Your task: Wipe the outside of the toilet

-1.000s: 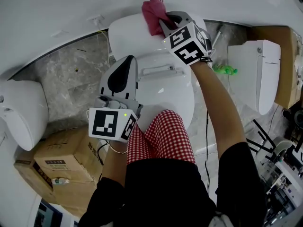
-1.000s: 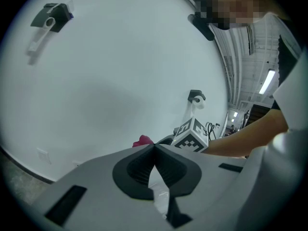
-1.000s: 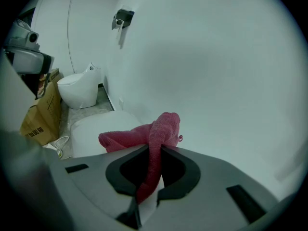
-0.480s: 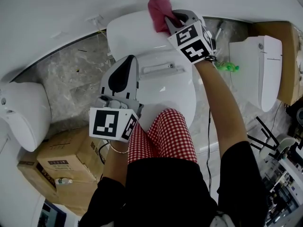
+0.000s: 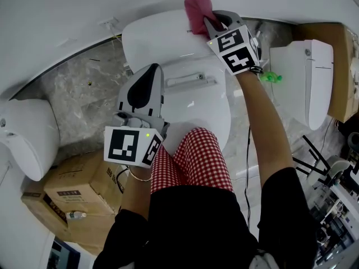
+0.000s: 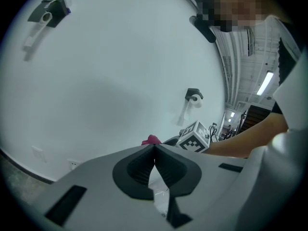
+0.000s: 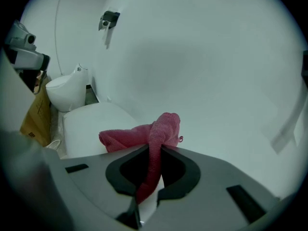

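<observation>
White wall (image 5: pixel 56 10), toilet (image 5: pixel 162 38), pink cloth (image 5: pixel 197 5) half-hidden in right hand-held gripper (image 7: pixel 153 150)

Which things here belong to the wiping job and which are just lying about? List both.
Job: toilet; pink cloth; right hand-held gripper, shut on the pink cloth; left hand-held gripper, shut, empty.
Lying about: cardboard boxes; toilet at left; toilet at right; green thing on the floor.
</observation>
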A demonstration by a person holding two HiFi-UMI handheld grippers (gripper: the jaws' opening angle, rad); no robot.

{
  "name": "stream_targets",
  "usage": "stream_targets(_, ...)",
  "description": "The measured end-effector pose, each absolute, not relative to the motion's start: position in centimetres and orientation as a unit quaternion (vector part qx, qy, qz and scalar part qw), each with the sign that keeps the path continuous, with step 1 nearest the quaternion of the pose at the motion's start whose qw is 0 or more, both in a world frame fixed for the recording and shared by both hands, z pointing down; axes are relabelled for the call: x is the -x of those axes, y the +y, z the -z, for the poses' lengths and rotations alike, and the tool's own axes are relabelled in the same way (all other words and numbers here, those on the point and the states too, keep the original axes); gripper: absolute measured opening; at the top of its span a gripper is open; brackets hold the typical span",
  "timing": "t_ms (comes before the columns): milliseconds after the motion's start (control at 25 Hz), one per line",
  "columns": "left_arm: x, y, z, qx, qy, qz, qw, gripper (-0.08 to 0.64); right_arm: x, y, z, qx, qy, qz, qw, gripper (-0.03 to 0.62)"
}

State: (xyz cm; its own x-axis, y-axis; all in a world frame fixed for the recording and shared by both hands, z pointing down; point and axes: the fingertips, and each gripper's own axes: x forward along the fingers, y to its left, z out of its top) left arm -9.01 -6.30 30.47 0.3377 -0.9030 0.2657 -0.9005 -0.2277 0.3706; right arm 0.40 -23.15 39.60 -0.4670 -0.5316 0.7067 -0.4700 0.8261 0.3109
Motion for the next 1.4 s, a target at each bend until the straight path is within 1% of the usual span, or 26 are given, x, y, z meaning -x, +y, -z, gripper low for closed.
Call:
stream_targets(640, 7.6, -7.0, -31.3, -0.785, -0.568, 0.003, 0.246, 0.009, -3.8, -24.9, -40.2, -0.317, -0.850, 0.030, 0.418, 0.054)
stream_targets(800, 7.3, -7.3, -31.7, -0.786, -0.566, 0.000, 0.249, 0.009, -5.0, -25.8, -40.7, -0.332, -0.851, 0.026, 0.405, 0.054)
stream_targets(1400, 6.3, -7.4, -32.4, -0.788, -0.561, -0.005, 0.255, 0.009, -7.8, -26.5, -41.3, -0.352, -0.841, 0.005, 0.411, 0.054)
